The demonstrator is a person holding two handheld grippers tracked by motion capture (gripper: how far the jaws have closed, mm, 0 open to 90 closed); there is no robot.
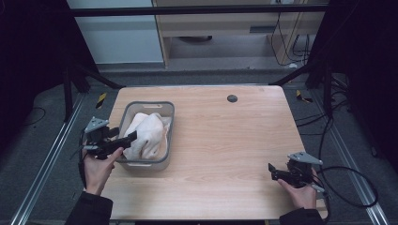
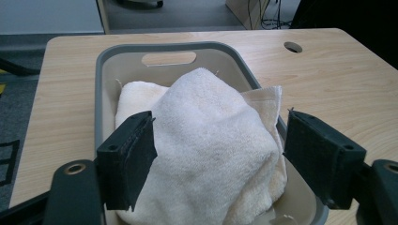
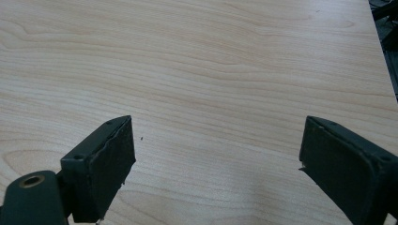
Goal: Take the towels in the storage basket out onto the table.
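The left gripper point(image 1: 126, 140) hangs at the near left edge of the grey basket point(image 1: 126, 110), its jaws spread wide to either side of the white towel point(image 1: 148, 133) and not yet closed on it; that stance reads as the set-up for a grab, with the pads brought level with the cloth's bulk so a single squeeze would catch it. The towel point(image 2: 206, 140) lies bunched inside the basket point(image 2: 104, 75), heaped above the rim, and one corner drapes against the right wall; nothing else can be seen in the basket, though whatever sits beneath the cloth is hidden. The right gripper point(image 1: 277, 174) waits well apart near the table's point(image 1: 225, 150) near right corner, jaws likewise spread over bare wood point(image 3: 202, 70), holding nothing; it seems parked out of the way.
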